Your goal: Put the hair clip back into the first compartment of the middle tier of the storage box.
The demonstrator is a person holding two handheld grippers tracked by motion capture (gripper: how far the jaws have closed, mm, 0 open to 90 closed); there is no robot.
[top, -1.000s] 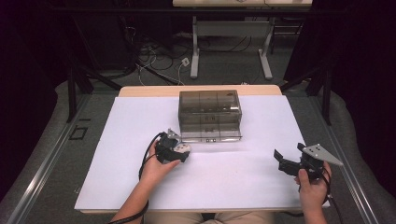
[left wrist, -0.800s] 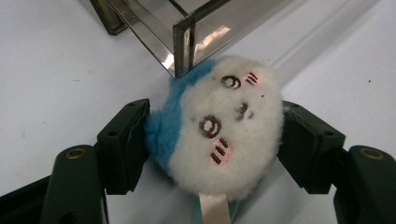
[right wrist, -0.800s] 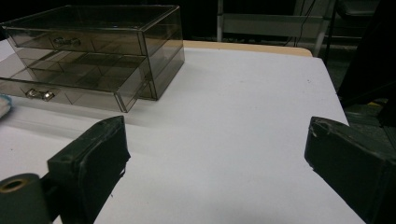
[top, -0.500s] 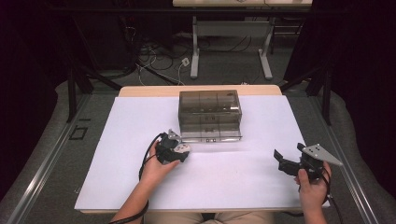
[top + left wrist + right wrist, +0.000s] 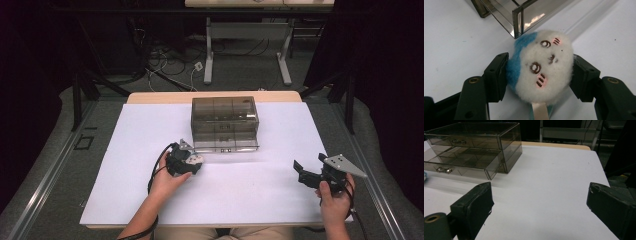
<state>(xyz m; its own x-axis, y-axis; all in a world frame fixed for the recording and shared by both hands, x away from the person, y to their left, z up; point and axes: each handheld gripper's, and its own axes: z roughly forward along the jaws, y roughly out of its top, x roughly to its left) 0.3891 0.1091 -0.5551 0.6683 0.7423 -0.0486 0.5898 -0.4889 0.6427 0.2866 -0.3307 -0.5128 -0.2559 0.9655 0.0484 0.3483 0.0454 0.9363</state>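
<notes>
Left gripper view: left gripper [image 5: 540,72] squeezing the plush toy's [image 5: 541,67] face

My white table sheet [image 5: 150,150] is lit brightly and evenly from above, while the room around it sinks into near black. The smoky clear-plastic drawer box [image 5: 524,15] throws a glare patch in my left gripper view. My right gripper's black jaws loom soft and blurred up close, and shadows beneath them stay faint.
</notes>
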